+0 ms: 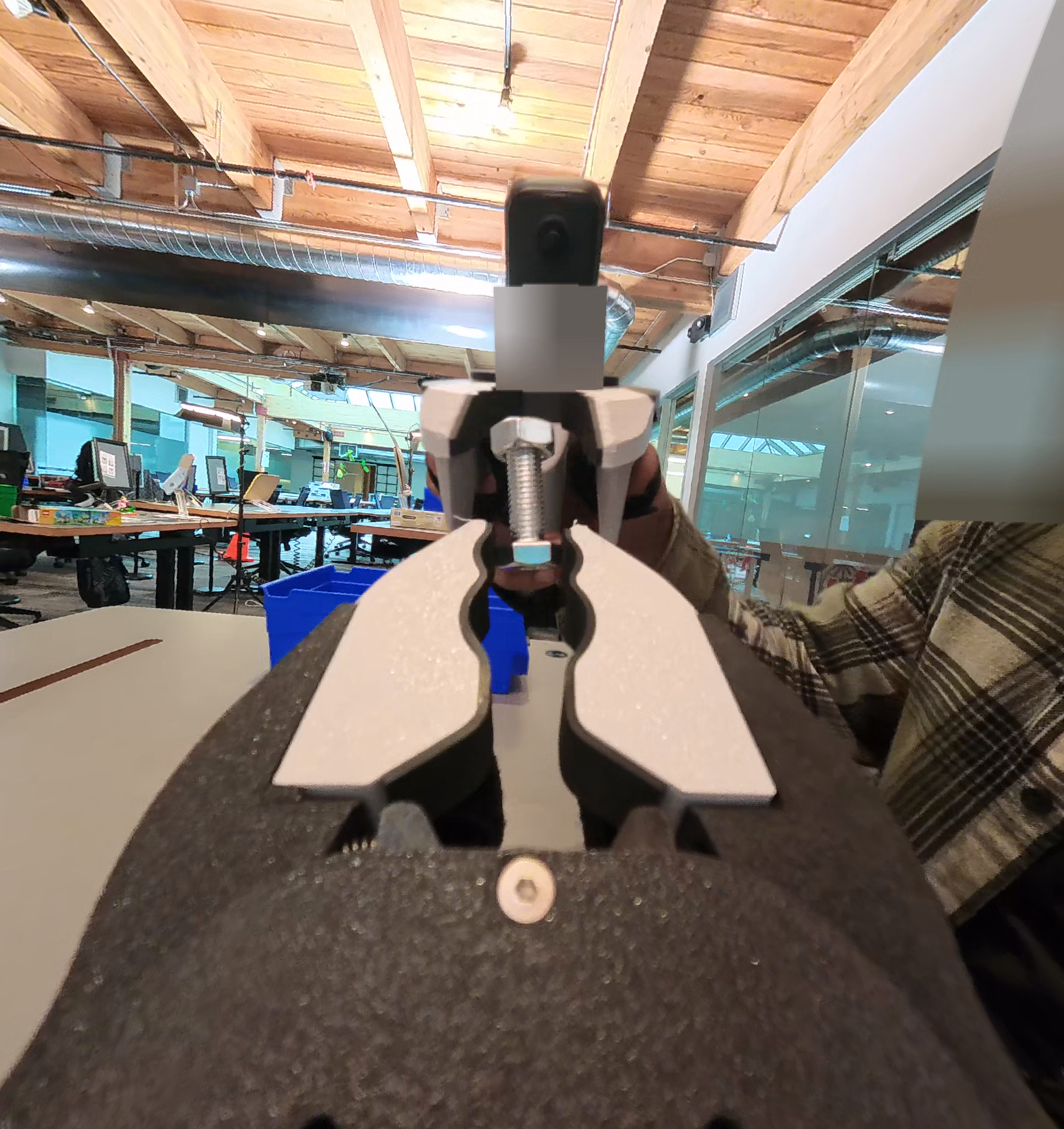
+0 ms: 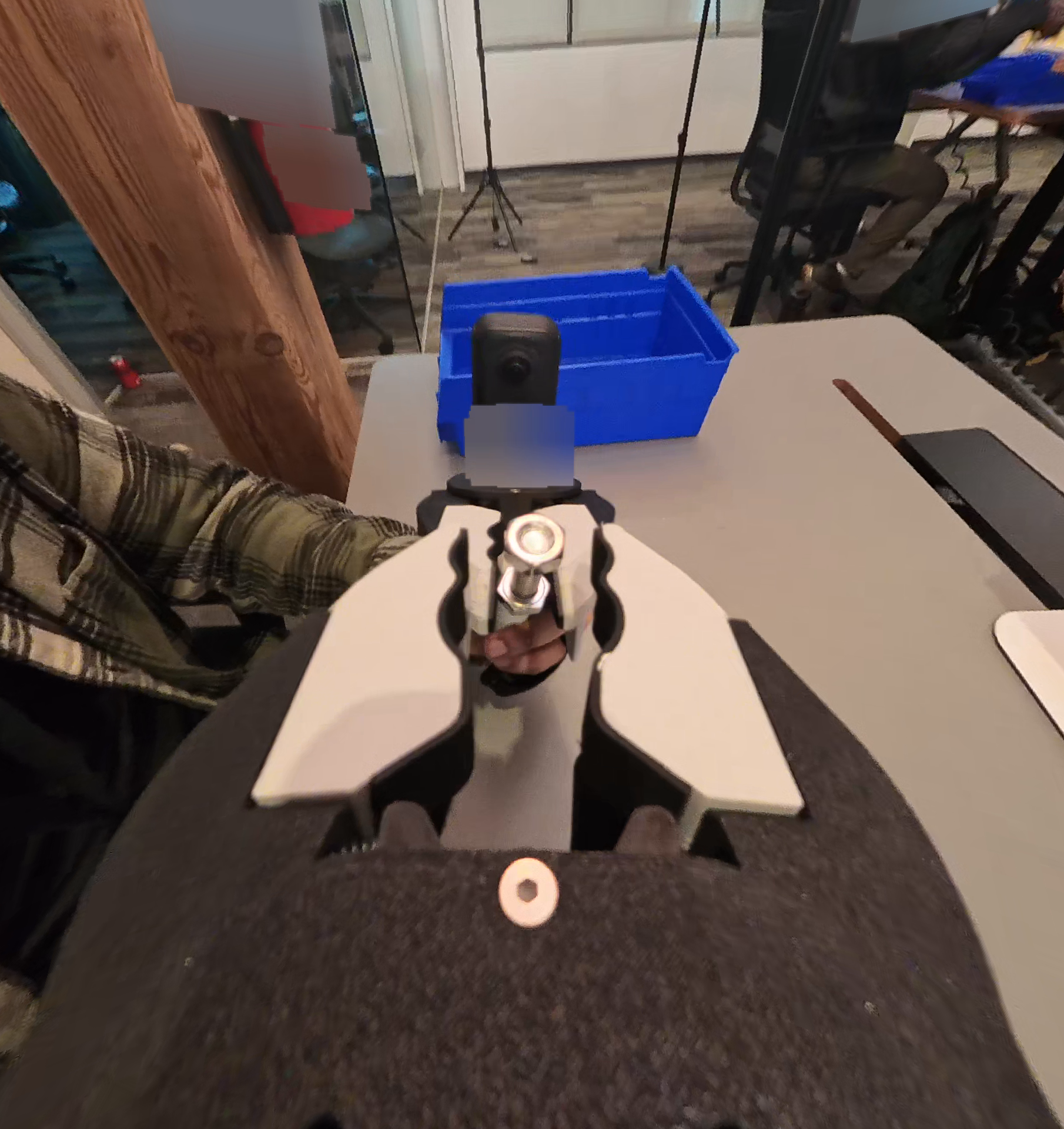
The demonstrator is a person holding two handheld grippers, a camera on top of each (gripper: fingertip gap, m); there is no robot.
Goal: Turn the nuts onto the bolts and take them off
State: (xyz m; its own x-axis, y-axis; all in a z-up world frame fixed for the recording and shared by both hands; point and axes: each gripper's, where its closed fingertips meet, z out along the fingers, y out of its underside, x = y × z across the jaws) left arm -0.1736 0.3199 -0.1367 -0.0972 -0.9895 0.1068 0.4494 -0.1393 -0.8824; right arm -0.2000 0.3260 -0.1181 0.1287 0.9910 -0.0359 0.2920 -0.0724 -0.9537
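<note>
Where both tools meet tip to tip, grey table (image 2: pixel 823 550) lies beneath. Blue bin (image 2: pixel 627 391): on the table's far edge, behind the tools. Plaid sleeve (image 2: pixel 151 537): reaching to the lower tool. Right gripper (image 2: pixel 532 531): angled downward, fingers closed against the bolt's hex head. Left gripper (image 1: pixel 528 540): angled upward, tips pinched on the nut. Bolt (image 1: pixel 523 489): silver, held in the air between the two grippers. Nut (image 1: pixel 529 553): silver hex, on the thread at the end opposite the head.
</note>
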